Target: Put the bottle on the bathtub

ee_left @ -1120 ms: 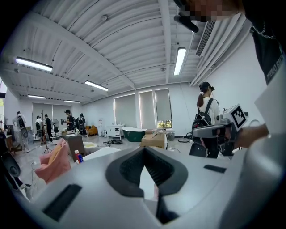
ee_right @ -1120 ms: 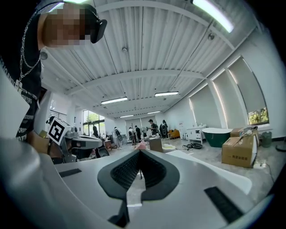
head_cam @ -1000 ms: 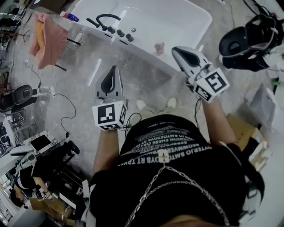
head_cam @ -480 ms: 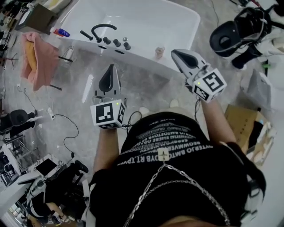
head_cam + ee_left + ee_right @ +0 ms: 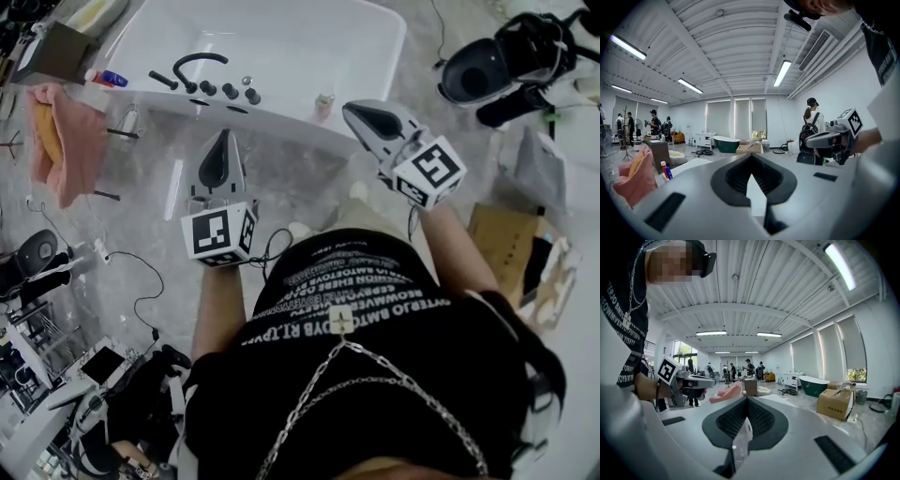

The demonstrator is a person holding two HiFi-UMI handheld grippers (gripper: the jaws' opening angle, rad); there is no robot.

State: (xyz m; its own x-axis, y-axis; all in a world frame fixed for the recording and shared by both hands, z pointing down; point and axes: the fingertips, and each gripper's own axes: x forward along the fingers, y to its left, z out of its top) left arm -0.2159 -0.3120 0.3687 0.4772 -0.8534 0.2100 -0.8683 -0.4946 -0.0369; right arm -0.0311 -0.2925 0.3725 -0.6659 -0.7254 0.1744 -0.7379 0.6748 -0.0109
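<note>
Bottle (image 5: 324,102): on bathtub (image 5: 281,42) rim, 9 o'clock of right gripper (image 5: 351,110) (just beside its tip).
Left gripper (image 5: 223,138): clenched, empty.
Right gripper: clenched, empty.

Pink cloth (image 5: 80,141), perhaps a towel; cardboard box (image 5: 497,246) on floor.

Right tool (image 5: 745,423) with jaws together, left tool (image 5: 705,380) off to its left, cardboard box (image 5: 836,404) at right.
</note>
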